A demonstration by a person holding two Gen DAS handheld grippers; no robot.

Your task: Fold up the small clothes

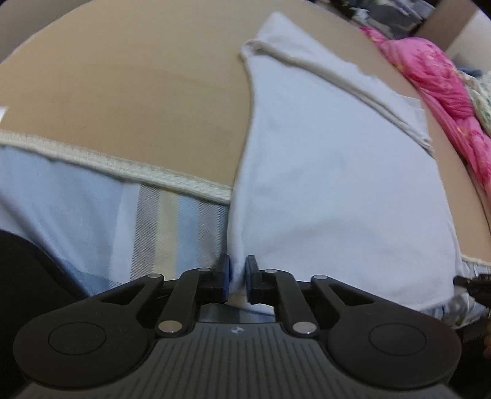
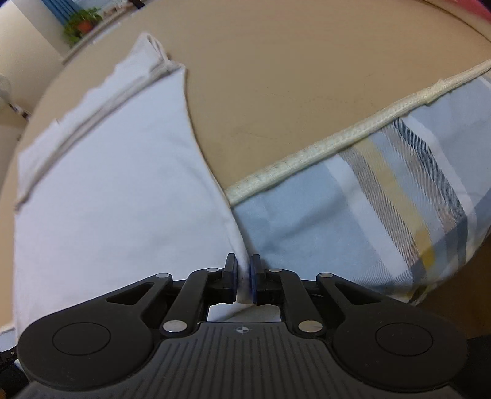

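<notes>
jaws of left gripper (image 1: 236, 276), right gripper (image 2: 244, 280) pinch pale garment (image 1: 337, 190)

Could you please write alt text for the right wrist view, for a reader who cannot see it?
The right claw is shut on a fold of a pale blue-white garment lying on a tan table. Its plaid panel with a cream ribbed hem spreads to the right; a potted plant sits far back left.

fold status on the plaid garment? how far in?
Done: one pale flap already lies folded over the plaid garment. In hand: left gripper and right gripper each pinch a cloth edge. Left: further folds; plaid half remains spread on the table.
</notes>
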